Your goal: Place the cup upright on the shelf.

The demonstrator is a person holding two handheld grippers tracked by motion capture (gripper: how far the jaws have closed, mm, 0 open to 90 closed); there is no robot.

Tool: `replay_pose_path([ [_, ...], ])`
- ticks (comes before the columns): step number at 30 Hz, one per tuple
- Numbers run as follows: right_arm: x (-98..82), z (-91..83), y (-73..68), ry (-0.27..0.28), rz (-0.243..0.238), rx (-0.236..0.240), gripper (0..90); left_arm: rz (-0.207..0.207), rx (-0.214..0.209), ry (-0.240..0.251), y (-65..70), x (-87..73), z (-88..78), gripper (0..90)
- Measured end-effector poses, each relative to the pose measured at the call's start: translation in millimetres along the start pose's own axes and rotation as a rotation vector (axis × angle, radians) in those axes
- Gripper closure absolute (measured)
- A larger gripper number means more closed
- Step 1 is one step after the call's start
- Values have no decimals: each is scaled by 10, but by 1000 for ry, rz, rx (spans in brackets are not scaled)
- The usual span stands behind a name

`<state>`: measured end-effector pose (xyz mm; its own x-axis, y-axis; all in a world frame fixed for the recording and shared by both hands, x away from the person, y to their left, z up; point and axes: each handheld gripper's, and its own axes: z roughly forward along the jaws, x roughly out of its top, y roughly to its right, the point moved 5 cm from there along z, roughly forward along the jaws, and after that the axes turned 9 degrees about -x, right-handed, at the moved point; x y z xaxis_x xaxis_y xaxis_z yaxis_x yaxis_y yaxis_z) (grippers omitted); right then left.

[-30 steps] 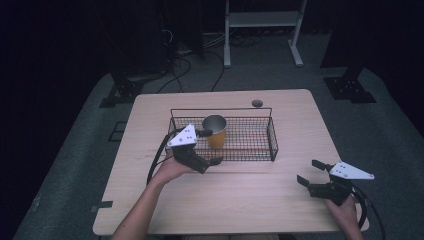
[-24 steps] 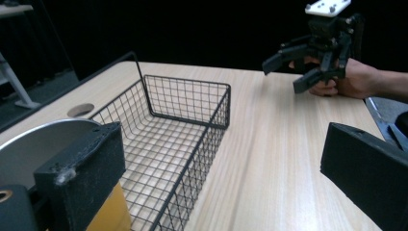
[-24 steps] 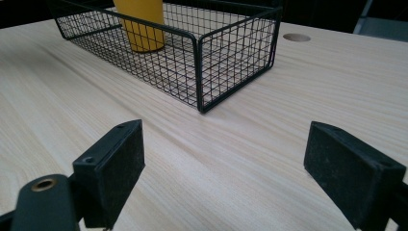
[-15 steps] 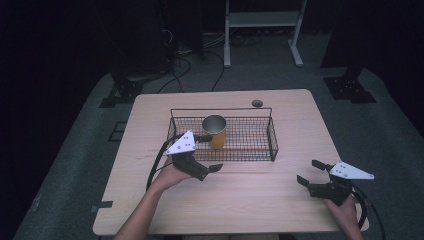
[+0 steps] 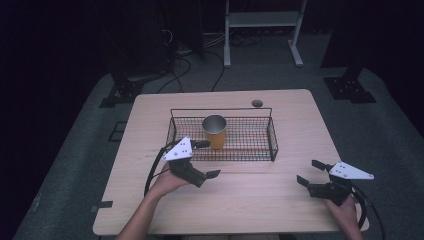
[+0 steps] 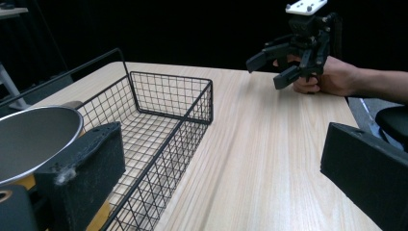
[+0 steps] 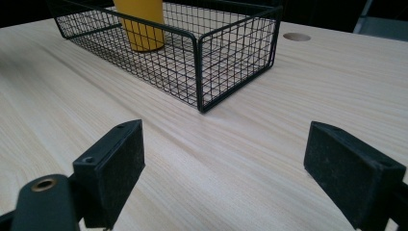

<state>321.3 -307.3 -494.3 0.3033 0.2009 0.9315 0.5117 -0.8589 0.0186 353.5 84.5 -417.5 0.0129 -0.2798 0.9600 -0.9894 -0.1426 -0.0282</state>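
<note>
A pale wooden table (image 5: 280, 200) with fine straight grain and rounded corners carries a black wire basket (image 5: 272, 142), rectangular and low-walled, made of thin square mesh. Inside the basket, toward its nine o'clock end, a yellow cup (image 5: 215, 131) stands upright; it is round, with a dull silver metal lining and rim.

The left gripper (image 5: 206, 159) sits at the basket's seven o'clock corner, held in a hand that comes in from six o'clock. Its two flat black jaws, faced with rough felt-like pads, are spread wide apart: one jaw reaches over the basket's near wall just beside the cup, the other hangs over bare table outside the basket. Whether the inner jaw touches the cup cannot be told. A grey three-cornered plate tops the gripper.

The right gripper (image 5: 307, 172) is at five o'clock on the table, well apart from the basket, jaws also spread wide with nothing between them. A small round hole (image 5: 257, 103) marks the tabletop at twelve o'clock.
</note>
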Motion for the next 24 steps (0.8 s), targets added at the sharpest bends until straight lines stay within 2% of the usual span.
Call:
replay_pose_path([
  [3,0,-1,0,0,1,0,131,-11,1,20,25,-12,-13,8],
  [9,1,0,1,1,-1,0,131,-14,-2,7,68,-65,-23,8],
  [11,1,1,0,1,-2,-1,131,-3,3,-1,85,-64,-31,8],
  [13,1,0,1,1,1,-1,131,-5,3,15,95,-60,-38,8],
  [20,0,1,1,1,-1,-1,131,-15,7,12,148,-137,-61,8],
  [24,0,2,2,0,-1,-1,131,-14,15,-6,165,-154,-85,8],
])
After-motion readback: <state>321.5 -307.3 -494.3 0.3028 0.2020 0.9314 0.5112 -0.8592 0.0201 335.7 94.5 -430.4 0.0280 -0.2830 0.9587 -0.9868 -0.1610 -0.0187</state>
